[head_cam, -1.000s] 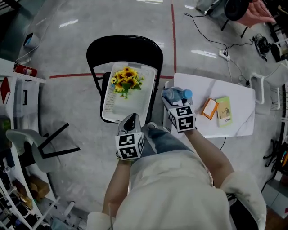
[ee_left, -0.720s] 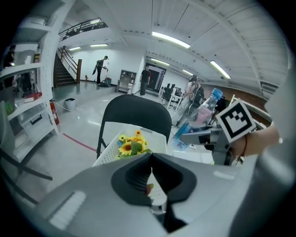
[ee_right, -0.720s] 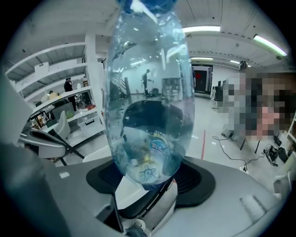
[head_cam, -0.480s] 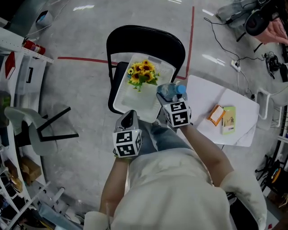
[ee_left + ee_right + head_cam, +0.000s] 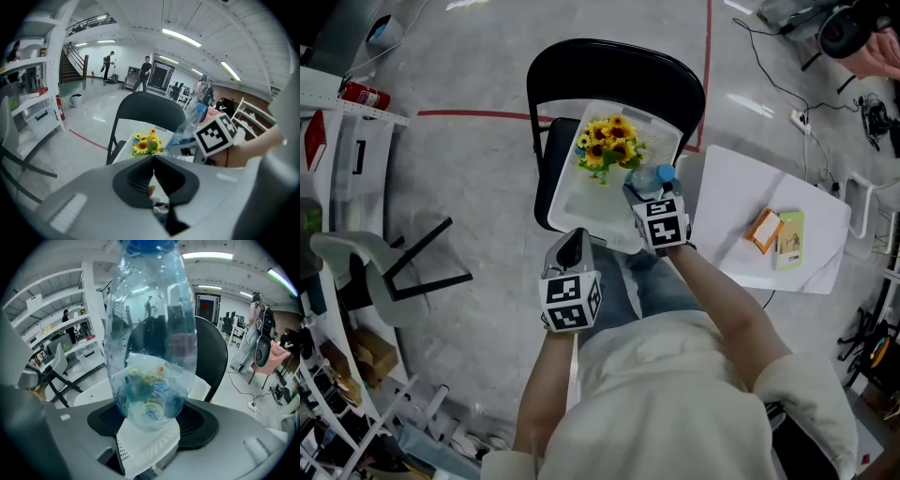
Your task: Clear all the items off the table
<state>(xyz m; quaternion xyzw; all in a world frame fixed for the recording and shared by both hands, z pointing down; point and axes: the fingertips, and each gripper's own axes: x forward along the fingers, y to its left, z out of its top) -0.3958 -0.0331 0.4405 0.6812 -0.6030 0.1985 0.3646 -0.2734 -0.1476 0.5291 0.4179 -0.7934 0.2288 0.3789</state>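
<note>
A clear water bottle (image 5: 651, 177) with a blue cap is held in my right gripper (image 5: 645, 195), which is shut on its lower body. It hangs over the right part of a white basket (image 5: 581, 208) on a black folding chair (image 5: 614, 73). Yellow sunflowers (image 5: 609, 141) lie in the basket just beyond the bottle. In the right gripper view the bottle (image 5: 150, 329) fills the middle, and the basket's perforated corner (image 5: 145, 444) shows below it. My left gripper (image 5: 573, 244) is shut and empty at the basket's near edge. The left gripper view shows the sunflowers (image 5: 145, 143) and bottle (image 5: 190, 126).
A small white table (image 5: 741, 202) stands right of the chair, with an orange packet (image 5: 764, 228) and a green box (image 5: 790, 240) on it. White shelving (image 5: 337, 150) and a toppled chair (image 5: 384, 272) are at the left. Cables (image 5: 787, 103) lie on the floor beyond the table.
My right gripper has carried the bottle left, from the table's left edge to above the basket beside the sunflowers, and lower. My left gripper stays shut by the basket's near edge.
</note>
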